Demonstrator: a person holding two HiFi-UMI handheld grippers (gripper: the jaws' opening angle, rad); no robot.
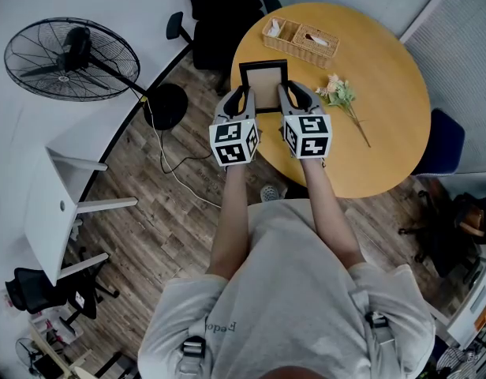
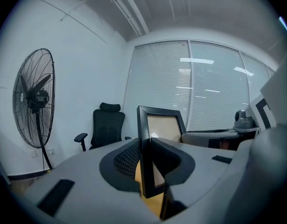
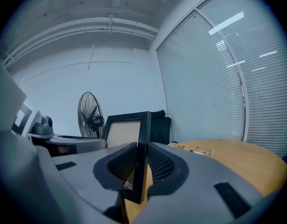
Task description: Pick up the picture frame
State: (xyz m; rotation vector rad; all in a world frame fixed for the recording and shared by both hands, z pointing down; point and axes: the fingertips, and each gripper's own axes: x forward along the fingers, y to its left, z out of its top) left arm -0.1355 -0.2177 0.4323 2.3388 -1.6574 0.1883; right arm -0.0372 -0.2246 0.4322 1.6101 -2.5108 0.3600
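Note:
A black picture frame (image 1: 263, 83) with a tan panel is held up over the near left part of the round wooden table (image 1: 385, 93). My left gripper (image 1: 244, 99) is shut on the frame's left side bar (image 2: 144, 153), which stands upright between its jaws. My right gripper (image 1: 284, 95) is shut on the frame's right side bar (image 3: 142, 157). Both gripper views show the frame (image 2: 161, 125) lifted, with its lower edge above the tabletop. The frame (image 3: 127, 127) faces across between the two grippers.
A wicker basket (image 1: 301, 39) stands at the table's far side. A small bunch of flowers (image 1: 340, 95) lies to the right of the frame. A standing fan (image 1: 69, 58) and a black office chair (image 1: 215, 14) are on the floor to the left and beyond.

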